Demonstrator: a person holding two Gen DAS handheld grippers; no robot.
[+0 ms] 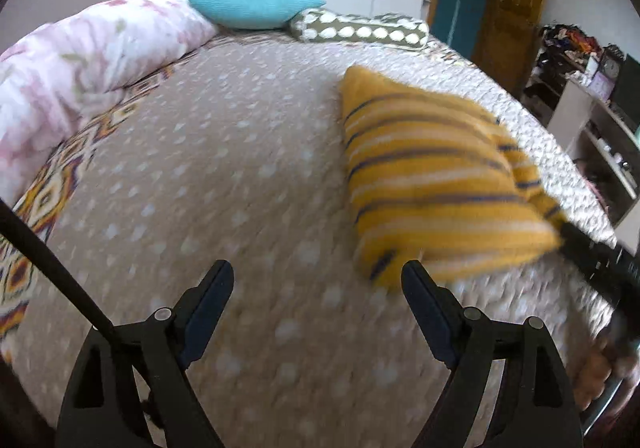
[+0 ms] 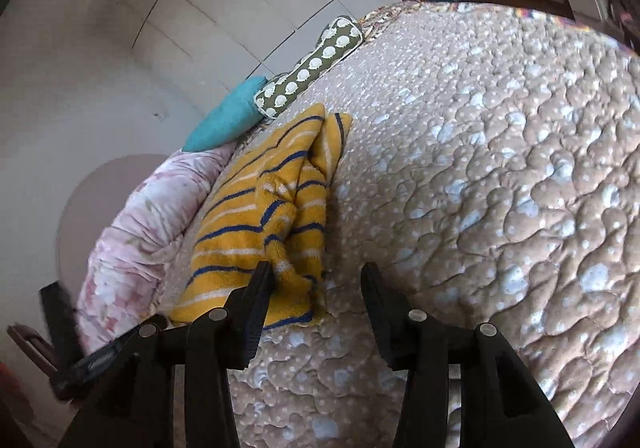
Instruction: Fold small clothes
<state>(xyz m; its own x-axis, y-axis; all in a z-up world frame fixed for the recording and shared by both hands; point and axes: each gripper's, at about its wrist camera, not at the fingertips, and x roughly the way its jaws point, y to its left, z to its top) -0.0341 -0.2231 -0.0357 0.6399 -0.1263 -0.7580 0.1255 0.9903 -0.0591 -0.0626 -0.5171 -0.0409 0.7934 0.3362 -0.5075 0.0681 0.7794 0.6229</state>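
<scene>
garment: yellow striped top [image 2: 260, 215], folded into a narrow bundle, lying on the quilted bedspread [image 2: 500, 167] with one end toward the pillows; loose flap bunched along the near edge.
left tongs: left gripper [image 1: 318, 284] with jaws wide apart, nothing between them, over bare quilt just beside the bundle's near corner.
right tongs: right gripper [image 2: 318, 284] with jaws parted, pads not pressing on cloth; left finger just in front of the bundle's near end, contact hard to tell.
step in hand: probably a release after a fold, bundle lying free of both tools.
progress: looks well along, top already doubled over, though lumpy.
next move: likely either a last fold or tidying; calls for pinching the near hem squarely with both tools.
risk: thick knit may spring open or slide on the quilt.
surroundings: teal cushion [image 1: 256, 5], spotted bolster [image 1: 360, 29], floral duvet [image 1: 80, 59] at the far edge.
</scene>
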